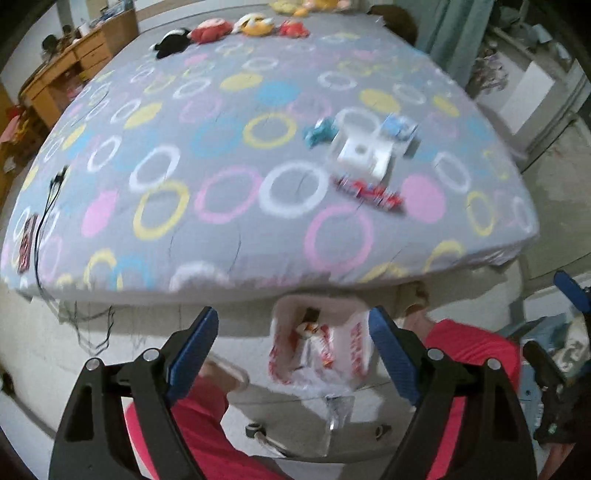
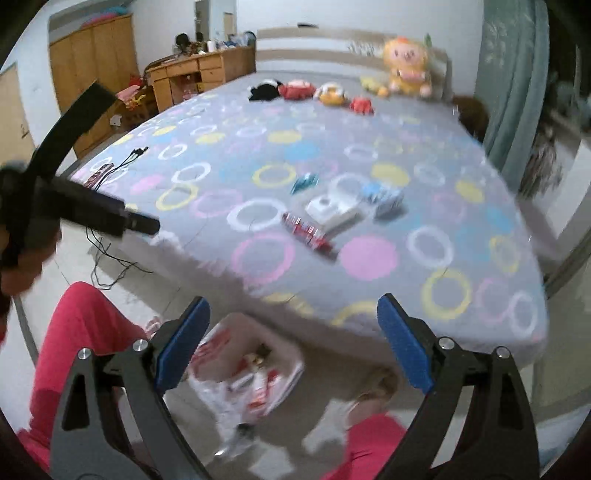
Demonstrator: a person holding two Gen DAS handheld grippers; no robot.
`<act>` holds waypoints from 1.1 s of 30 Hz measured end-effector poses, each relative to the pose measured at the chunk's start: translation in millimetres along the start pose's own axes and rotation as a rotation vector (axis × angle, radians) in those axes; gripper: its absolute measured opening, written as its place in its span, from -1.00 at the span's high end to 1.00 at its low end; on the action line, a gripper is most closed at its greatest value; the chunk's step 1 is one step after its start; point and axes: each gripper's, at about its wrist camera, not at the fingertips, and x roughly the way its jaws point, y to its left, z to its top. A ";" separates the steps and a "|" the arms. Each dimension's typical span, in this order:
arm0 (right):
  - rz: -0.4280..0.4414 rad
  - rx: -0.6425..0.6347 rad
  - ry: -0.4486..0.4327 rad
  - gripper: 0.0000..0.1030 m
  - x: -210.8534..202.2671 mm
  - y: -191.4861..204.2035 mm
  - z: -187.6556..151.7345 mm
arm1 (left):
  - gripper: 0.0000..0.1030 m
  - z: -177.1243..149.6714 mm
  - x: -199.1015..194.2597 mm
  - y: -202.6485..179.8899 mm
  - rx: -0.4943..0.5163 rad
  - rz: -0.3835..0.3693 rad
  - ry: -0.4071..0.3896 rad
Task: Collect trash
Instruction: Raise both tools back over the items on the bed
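Note:
Trash lies together on the bed: a white box [image 1: 364, 155] [image 2: 332, 210], a red wrapper [image 1: 369, 194] [image 2: 310, 234], a teal wrapper [image 1: 318, 132] [image 2: 304, 183] and a blue-white packet [image 1: 399, 129] [image 2: 384, 197]. On the floor in front of the bed stands a white plastic bag with red print [image 1: 321, 350] [image 2: 247, 373], open at the top with some scraps inside. My left gripper [image 1: 293, 354] hangs open above the bag, nothing between its blue pads. My right gripper [image 2: 293, 343] is open too, high over the bag and the bed's edge.
The bed [image 1: 221, 177] [image 2: 369, 280] has a grey sheet with coloured rings. Plush toys [image 1: 236, 27] [image 2: 325, 92] line its far side. A black cable [image 1: 48, 199] [image 2: 125, 158] and a small red item [image 1: 27, 243] lie near its left edge. A person's red trouser legs [image 1: 476, 347] [image 2: 77, 332] flank the bag. A wooden desk [image 2: 195, 74] stands behind.

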 end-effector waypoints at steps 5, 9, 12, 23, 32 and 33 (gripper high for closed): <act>-0.007 -0.010 -0.034 -0.82 -6.6 -26.4 22.9 | -0.58 52.0 -19.8 -2.7 0.017 -0.088 0.008; -0.023 -0.028 -0.007 -0.82 0.6 -40.0 40.9 | -0.58 94.4 -22.0 -6.2 0.044 -0.052 0.005; -0.049 -0.044 -0.006 -0.82 8.5 -47.0 56.3 | -0.58 126.2 -11.4 -6.2 0.060 -0.082 0.027; 0.080 -0.134 0.094 -0.82 92.5 -62.2 111.4 | -0.58 220.0 86.7 1.9 0.103 -0.102 0.127; 0.124 -0.159 0.164 -0.82 159.1 -63.8 123.8 | -0.58 249.2 149.9 11.1 0.094 -0.113 0.203; 0.131 -0.161 0.167 -0.82 163.2 -63.8 123.2 | -0.58 251.8 155.7 11.4 0.093 -0.112 0.211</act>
